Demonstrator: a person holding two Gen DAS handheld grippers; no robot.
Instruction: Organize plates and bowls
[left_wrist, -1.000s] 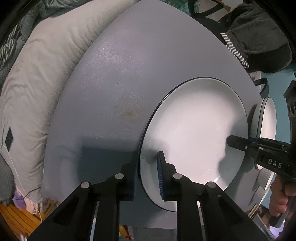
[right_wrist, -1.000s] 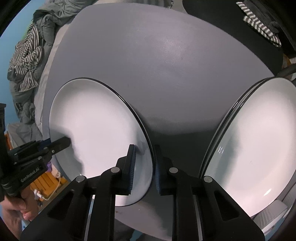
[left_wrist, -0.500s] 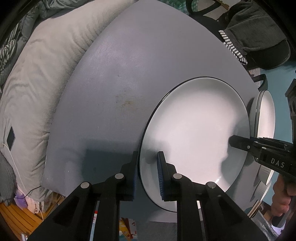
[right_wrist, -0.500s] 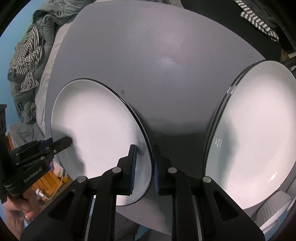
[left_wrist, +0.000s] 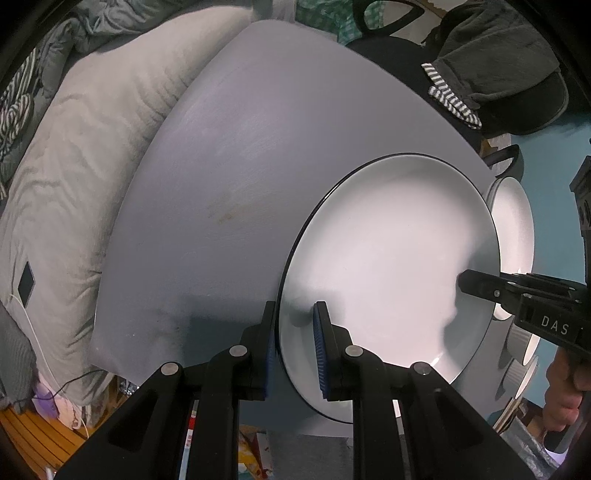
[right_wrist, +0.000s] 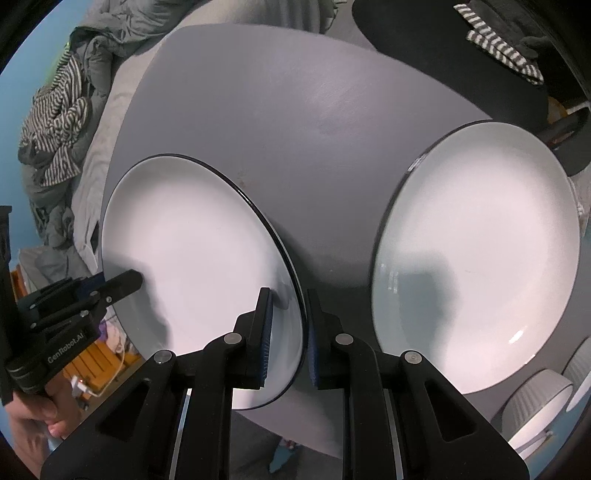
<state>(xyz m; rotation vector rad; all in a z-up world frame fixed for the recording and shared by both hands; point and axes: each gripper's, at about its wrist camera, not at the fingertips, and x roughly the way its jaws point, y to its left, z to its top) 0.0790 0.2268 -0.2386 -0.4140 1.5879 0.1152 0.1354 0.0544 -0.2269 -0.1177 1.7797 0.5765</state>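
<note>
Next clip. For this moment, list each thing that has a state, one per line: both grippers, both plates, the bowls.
Left gripper: shut on the held plate's left rim.
Right gripper: shut on the held plate's right rim.
Held plate: gripped on opposite rims, empty, over the table.
Second plate: empty, free of both grippers.
Ribbed bowls: upright, untouched, at the table's edge.

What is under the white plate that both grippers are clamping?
Around the white plate only the bare grey table and its shadow show; the patch directly beneath is covered. The second plate sits apart, to its right.
</note>
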